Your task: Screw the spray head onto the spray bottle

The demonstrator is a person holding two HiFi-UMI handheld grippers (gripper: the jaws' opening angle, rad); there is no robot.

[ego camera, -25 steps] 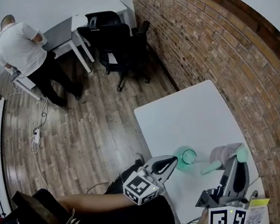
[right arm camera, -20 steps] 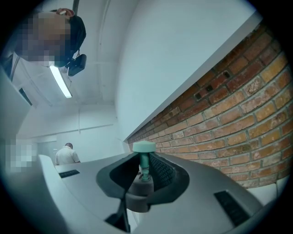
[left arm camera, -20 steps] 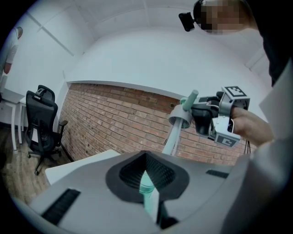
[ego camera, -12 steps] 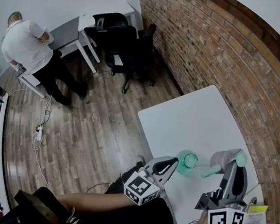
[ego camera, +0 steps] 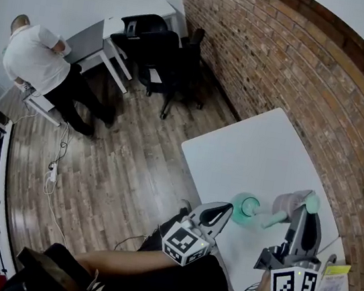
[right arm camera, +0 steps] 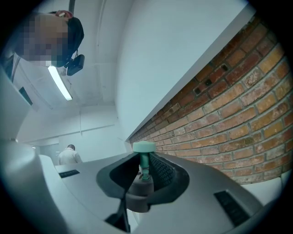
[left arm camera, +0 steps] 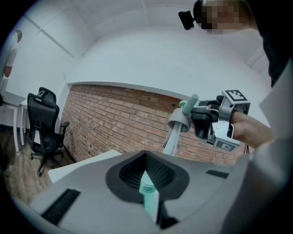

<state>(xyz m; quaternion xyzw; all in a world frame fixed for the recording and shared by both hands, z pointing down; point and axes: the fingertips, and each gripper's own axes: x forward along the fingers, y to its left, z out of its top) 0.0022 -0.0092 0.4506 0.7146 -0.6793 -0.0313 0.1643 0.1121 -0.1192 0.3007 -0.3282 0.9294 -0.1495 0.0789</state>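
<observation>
Above the near edge of the white surface (ego camera: pixel 249 151), noted from the head view: left claw (ego camera: pixel 225 212) clamped on the green spray bottle (ego camera: pixel 246 205), right claw (ego camera: pixel 308 206) clamped on the spray head (ego camera: pixel 286 204). Placed the bottle just past the left claw's tips, on the side toward the right claw. Placed the head's grey collar beside the right claw's tips, with a pale dip tube (ego camera: pixel 270 220) slanting from it toward the bottle. Could not tell from up there whether tube and bottle touch. Logged from the head view alone: brick wall (ego camera: pixel 295 70), wooden floor (ego camera: pixel 111 165), black chairs (ego camera: pixel 158 53), person in white shirt (ego camera: pixel 35 58) at a far desk. Logged from the left gripper view alone: bottle's ribbed part (left arm camera: pixel 147 187) pinched upright between the dark pads (left arm camera: pixel 168 178). Beyond it, saw the right claw carrying the spray head higher up, tube dropping out of sight behind the left claw's body. Logged from the right gripper view alone: jaws closed on the head's green stem (right arm camera: pixel 144 167), green cap (right arm camera: pixel 144 147) standing above them, collar nearer the camera.
</observation>
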